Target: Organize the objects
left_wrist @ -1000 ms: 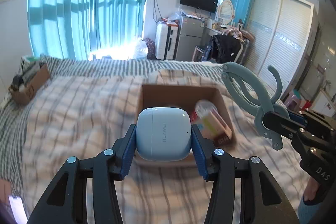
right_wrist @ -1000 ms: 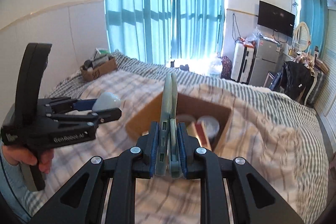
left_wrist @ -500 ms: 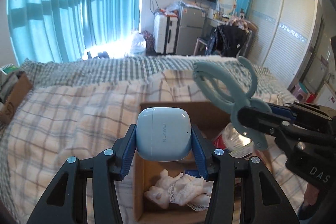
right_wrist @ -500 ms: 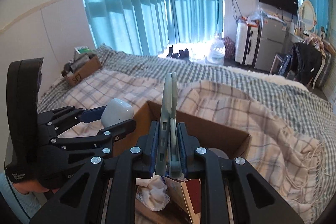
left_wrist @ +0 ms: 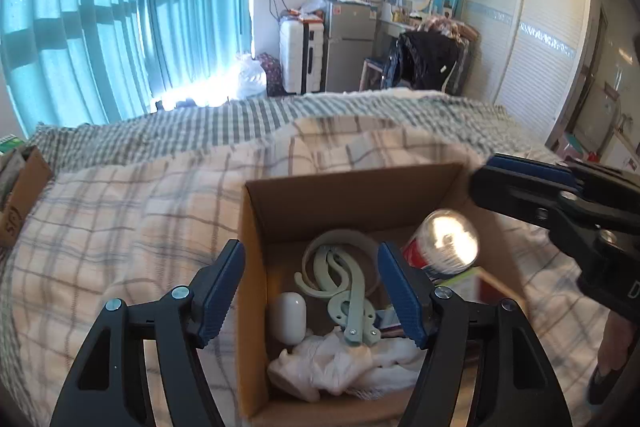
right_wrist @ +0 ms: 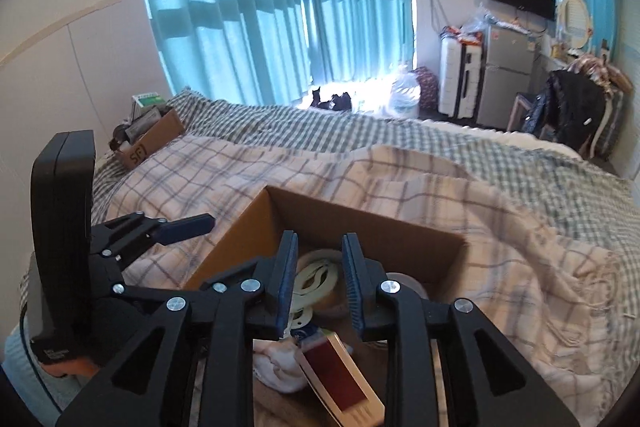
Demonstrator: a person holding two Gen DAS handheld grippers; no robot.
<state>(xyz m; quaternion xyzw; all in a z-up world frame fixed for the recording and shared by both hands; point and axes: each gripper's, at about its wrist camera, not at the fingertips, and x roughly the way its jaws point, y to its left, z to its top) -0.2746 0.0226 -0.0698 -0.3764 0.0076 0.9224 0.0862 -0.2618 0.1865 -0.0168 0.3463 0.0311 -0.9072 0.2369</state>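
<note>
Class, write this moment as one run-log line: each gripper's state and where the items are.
left gripper: opening, empty | right gripper: opening, empty | earbud case: in cardboard box | green clip: in box

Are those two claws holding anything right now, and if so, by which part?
Nothing is held. The left claw and right claw are both opening, empty, above the cardboard box, where the earbud case and green clip lie.

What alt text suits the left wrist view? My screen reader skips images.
The left gripper, jaws opening and empty, hangs over a cardboard box on a plaid bed, holding a white earbud case, green clip, cloth and can.
</note>
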